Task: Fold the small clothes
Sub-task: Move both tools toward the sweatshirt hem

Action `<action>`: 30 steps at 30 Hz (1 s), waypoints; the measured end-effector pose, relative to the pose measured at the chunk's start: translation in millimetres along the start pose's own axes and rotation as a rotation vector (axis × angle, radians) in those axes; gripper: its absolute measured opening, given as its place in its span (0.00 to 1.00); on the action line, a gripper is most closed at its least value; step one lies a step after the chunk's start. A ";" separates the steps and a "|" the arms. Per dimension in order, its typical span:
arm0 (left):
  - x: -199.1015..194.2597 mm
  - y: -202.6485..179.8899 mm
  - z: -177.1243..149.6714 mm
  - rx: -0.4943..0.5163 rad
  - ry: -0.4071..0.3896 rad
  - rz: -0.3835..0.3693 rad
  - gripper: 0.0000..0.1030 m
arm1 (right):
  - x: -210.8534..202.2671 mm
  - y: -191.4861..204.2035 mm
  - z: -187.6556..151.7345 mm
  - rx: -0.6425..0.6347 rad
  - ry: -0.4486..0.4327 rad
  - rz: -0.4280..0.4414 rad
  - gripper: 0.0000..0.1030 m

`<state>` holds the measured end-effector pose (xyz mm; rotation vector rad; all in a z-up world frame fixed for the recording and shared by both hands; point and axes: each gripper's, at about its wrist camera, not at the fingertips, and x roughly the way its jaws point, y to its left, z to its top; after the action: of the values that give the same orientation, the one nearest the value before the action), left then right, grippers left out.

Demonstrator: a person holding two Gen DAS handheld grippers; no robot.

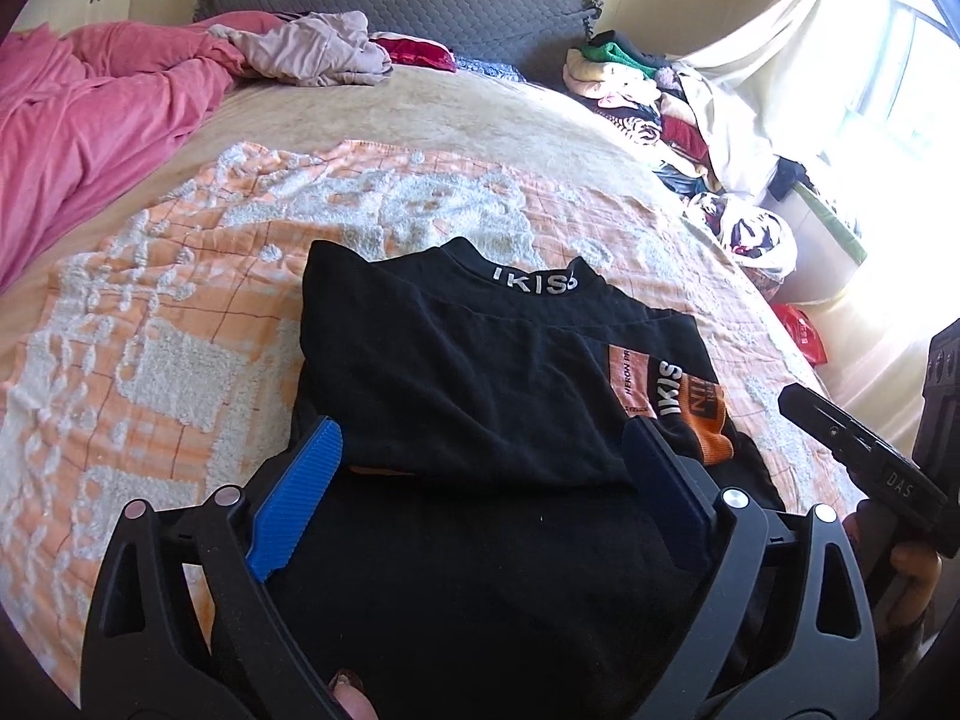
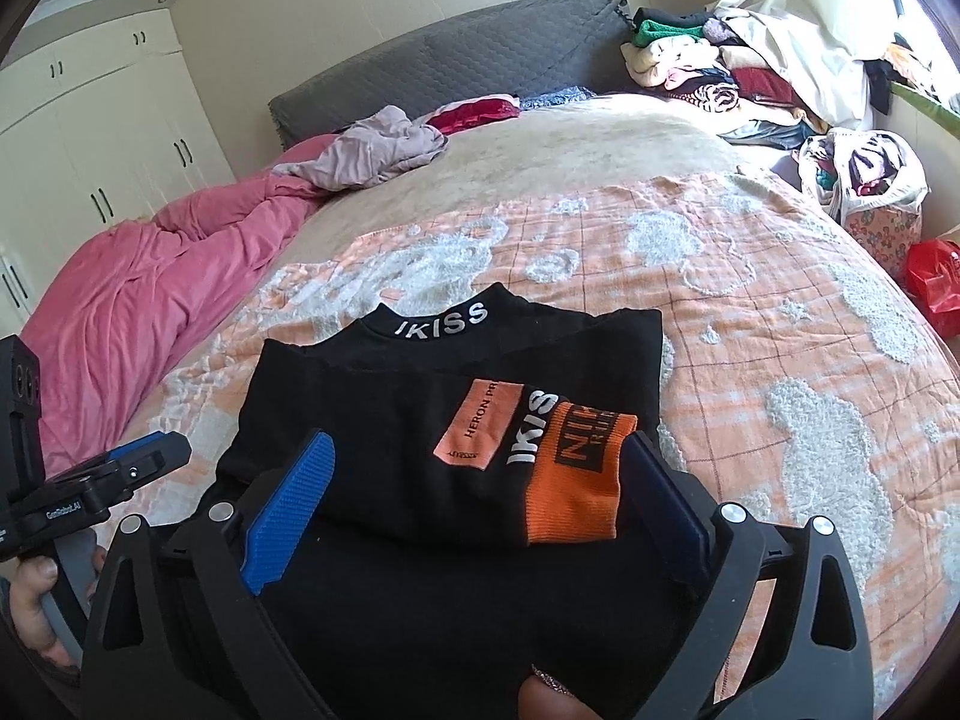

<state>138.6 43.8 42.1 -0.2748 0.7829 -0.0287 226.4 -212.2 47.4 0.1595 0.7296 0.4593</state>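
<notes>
Both the left gripper [image 1: 480, 480] and right gripper [image 2: 480, 492] gape empty over the folded black top [image 2: 420, 420] (bag [image 2: 864, 180] holds clothes).

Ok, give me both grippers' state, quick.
Left gripper: open, holding nothing, above the black top.
Right gripper: open, holding nothing, above the same top.

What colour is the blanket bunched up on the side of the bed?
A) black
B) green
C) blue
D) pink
D: the bunched-up blanket along the side of the bed is pink, lying beside the orange-and-white cover that the folded black shirt rests on.
</notes>
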 end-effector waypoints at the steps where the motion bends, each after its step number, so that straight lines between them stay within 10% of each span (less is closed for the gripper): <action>1: -1.7 -0.6 -0.1 0.000 -0.002 0.000 0.86 | -2.4 0.1 0.5 -0.001 -0.005 0.002 0.93; 30: -67.8 6.2 -29.5 0.053 -0.046 0.055 0.91 | -70.4 39.3 -18.6 -0.084 -0.083 0.024 0.95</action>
<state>69.4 51.5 67.4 -0.2032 0.7426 0.0085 154.3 -209.8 88.0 0.1085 0.6263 0.5025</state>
